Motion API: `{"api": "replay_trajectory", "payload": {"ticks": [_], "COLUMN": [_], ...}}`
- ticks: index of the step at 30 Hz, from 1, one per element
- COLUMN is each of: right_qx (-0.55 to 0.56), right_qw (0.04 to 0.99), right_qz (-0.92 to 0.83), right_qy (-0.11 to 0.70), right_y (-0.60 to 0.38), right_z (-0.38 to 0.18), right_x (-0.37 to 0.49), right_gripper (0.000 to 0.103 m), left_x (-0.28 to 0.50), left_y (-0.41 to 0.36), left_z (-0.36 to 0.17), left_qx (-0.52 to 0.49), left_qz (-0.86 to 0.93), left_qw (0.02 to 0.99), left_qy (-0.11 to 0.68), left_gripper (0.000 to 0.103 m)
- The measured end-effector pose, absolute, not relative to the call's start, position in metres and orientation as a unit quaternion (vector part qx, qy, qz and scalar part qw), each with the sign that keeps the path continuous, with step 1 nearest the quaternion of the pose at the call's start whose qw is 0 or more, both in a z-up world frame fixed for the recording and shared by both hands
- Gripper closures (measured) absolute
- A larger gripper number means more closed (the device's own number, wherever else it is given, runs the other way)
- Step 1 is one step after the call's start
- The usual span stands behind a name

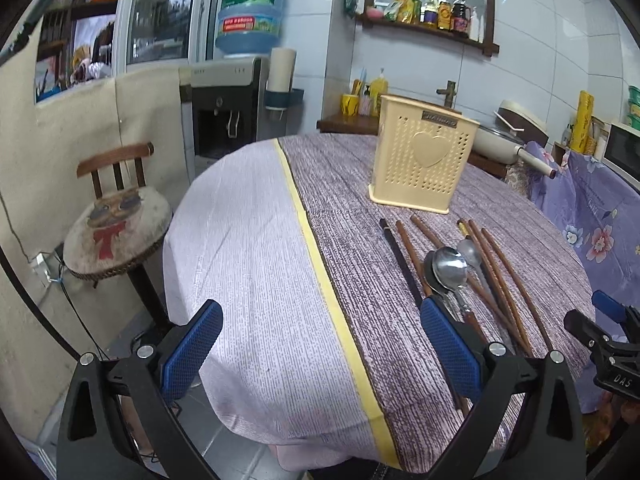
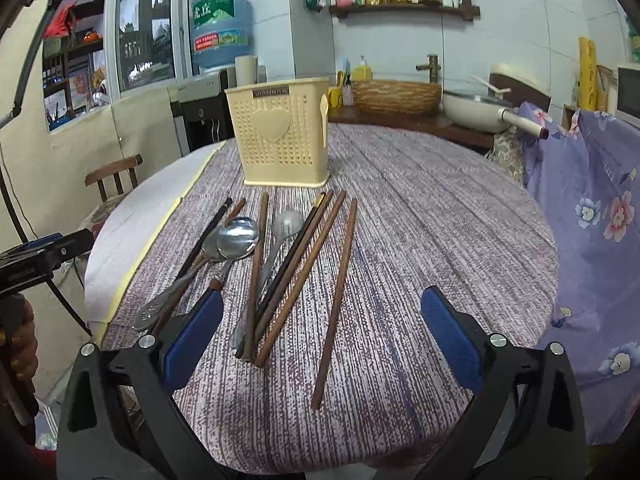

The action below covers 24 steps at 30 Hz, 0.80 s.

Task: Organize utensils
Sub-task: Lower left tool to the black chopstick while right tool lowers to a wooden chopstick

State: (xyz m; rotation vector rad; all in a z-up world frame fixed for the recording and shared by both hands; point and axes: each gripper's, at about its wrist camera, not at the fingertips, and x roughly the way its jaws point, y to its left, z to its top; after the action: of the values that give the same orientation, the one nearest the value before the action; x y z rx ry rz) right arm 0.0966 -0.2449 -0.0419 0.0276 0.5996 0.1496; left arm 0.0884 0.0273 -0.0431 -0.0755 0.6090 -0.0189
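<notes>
A cream perforated utensil holder (image 1: 424,160) (image 2: 280,136) with a heart on its front stands upright on the round table. In front of it lie several brown chopsticks (image 2: 336,292) (image 1: 508,280), a black chopstick (image 2: 204,236) (image 1: 400,260) and three metal spoons (image 2: 238,236) (image 1: 450,266), all loose on the cloth. My right gripper (image 2: 322,344) is open, low over the near ends of the chopsticks, holding nothing. My left gripper (image 1: 320,350) is open over the white part of the cloth, its right finger beside the spoon handles.
The table wears a purple-and-white cloth with a yellow stripe (image 1: 320,264). A wooden chair (image 1: 116,216) stands left of it. A water dispenser (image 1: 228,108), a wok (image 2: 476,110), a woven basket (image 2: 396,96) and a flowered purple cloth (image 2: 592,216) sit behind and right.
</notes>
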Motion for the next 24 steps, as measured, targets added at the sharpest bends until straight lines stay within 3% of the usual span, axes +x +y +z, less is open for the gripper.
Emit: {"api": "replay_trajectory", "payload": {"ticks": [4, 9, 20, 24], "right_qx": [0.009, 0.018, 0.054, 0.046], "right_qw": [0.946, 0.939, 0.915, 0.913], "right_qz": [0.068, 0.053, 0.021, 0.022], "right_qy": [0.317, 0.34, 0.399, 0.404], "right_y": [-0.244, -0.25, -0.262, -0.259], "right_z": [-0.048, -0.05, -0.058, -0.058], "right_x": [0.117, 0.146, 0.212, 0.224], "right_gripper": [0.007, 0.02, 0.048, 0.051], "left_x": [0.108, 0.135, 0.189, 0.202], "left_y": [0.024, 0.012, 0.01, -0.004], "left_z": [-0.044, -0.046, -0.051, -0.053], "left_qx": [-0.025, -0.017, -0.054, -0.041], "left_qz": [-0.003, -0.024, -0.038, -0.054], "left_qw": [0.948, 0.941, 0.919, 0.913], "left_qy": [0.317, 0.338, 0.388, 0.402], "left_gripper": [0.005, 0.005, 0.031, 0.039]}}
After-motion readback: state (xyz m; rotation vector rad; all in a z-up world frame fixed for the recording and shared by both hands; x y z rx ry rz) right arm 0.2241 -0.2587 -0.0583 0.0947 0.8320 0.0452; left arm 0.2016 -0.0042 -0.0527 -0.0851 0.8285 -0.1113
